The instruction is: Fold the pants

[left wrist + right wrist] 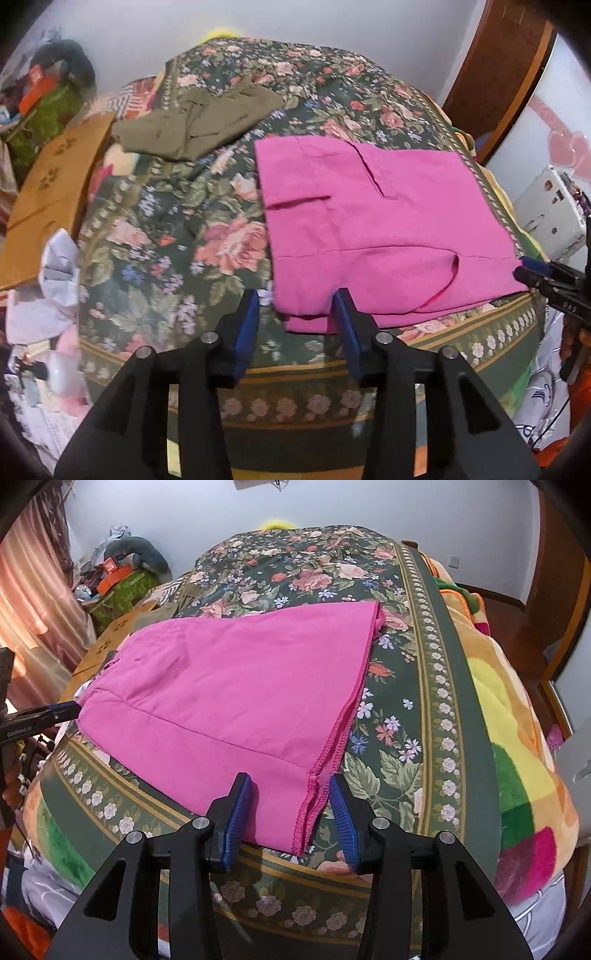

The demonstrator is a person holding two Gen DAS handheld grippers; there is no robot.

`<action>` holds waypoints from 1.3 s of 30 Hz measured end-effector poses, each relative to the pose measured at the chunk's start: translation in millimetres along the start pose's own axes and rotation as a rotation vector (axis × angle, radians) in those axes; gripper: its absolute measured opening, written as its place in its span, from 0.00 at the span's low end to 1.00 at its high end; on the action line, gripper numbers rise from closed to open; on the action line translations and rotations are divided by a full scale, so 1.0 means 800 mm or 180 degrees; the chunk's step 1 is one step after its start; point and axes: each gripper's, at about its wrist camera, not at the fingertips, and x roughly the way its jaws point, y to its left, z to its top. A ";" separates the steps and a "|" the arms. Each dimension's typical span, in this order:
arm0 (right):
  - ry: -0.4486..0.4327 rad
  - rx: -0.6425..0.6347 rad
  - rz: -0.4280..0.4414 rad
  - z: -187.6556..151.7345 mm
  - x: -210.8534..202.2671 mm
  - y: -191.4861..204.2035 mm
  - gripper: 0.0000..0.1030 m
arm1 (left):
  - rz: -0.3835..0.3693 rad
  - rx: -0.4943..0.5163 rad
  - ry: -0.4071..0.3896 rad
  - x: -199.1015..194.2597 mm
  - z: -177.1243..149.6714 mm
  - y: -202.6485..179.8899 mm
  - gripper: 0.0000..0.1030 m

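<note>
Pink pants lie folded flat on a floral bedspread, waist end toward the left gripper, leg hems toward the right gripper. My left gripper is open, its jaws either side of the pants' near left corner. My right gripper is open, its jaws either side of the near hem corner of the pants. Each gripper also shows in the other's view: the right one at the pants' right corner, the left one at their left edge.
Olive-brown folded pants lie farther back on the bed. A cardboard box and white paper sit at the left bed edge. A colourful blanket hangs on the right side. A white appliance stands at the right.
</note>
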 end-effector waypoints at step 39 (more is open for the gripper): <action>-0.0184 0.0269 0.0008 0.176 0.134 -0.110 0.06 | -0.0531 -0.0416 0.0216 0.143 0.161 0.034 0.16</action>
